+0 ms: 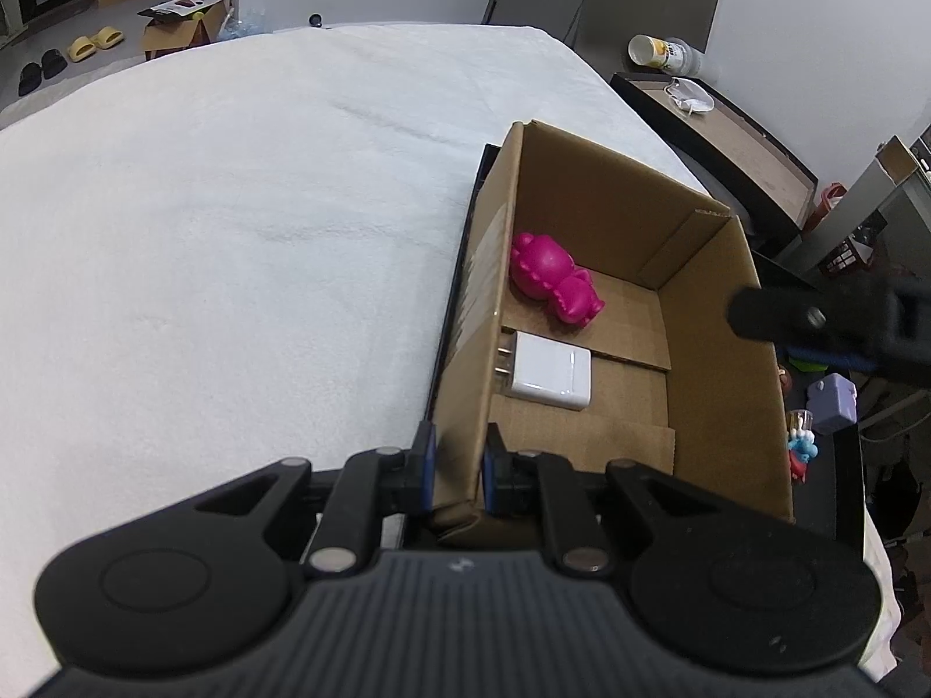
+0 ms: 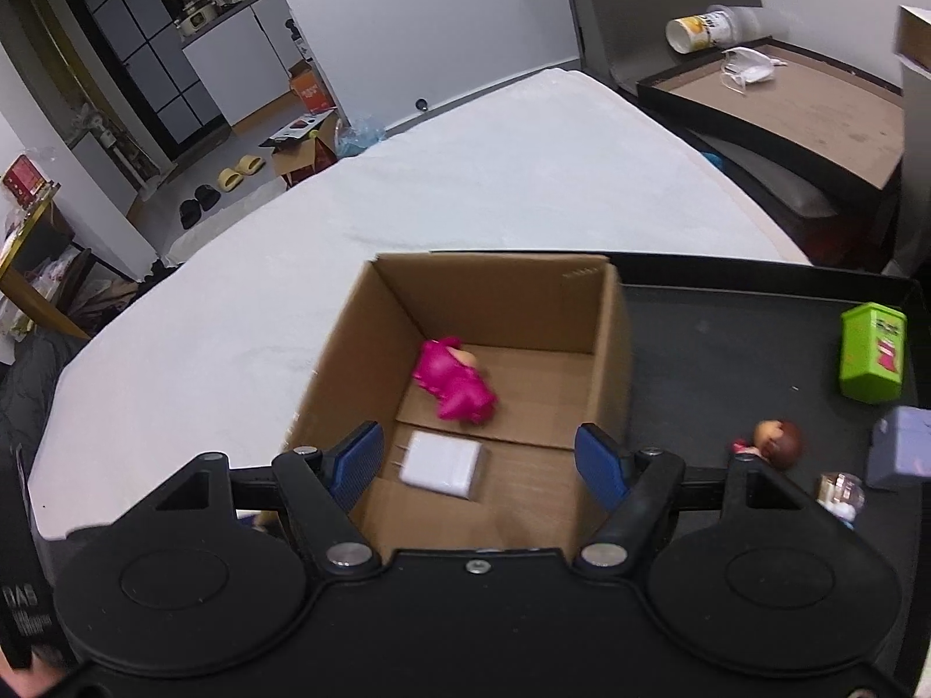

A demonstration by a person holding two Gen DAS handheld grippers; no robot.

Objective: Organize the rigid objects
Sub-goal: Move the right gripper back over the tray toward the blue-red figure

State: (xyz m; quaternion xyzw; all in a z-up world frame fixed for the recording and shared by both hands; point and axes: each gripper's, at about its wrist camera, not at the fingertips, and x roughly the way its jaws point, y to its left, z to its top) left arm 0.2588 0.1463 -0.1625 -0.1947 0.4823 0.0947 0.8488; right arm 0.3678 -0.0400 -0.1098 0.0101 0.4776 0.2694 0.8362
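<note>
Directly ahead of the right gripper (image 2: 480,465), whose jaws stand apart and empty, sits the cardboard box (image 2: 611,349). Inside it, a white charger (image 2: 445,463) lies nearest, a pink toy figure (image 2: 454,381) beyond it. Meanwhile the left gripper (image 1: 459,477) is clamped on the box's near wall, one finger inside, one outside.

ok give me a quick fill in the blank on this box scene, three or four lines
1. The left gripper is shut on the wall of the ____.
2. Inside the box, a pink toy lies beside a white ____.
3. The right gripper hangs over the box with its jaws ____.
4. The green tub stands on the ____ tray.

Missing words: box; charger; open; black
</note>
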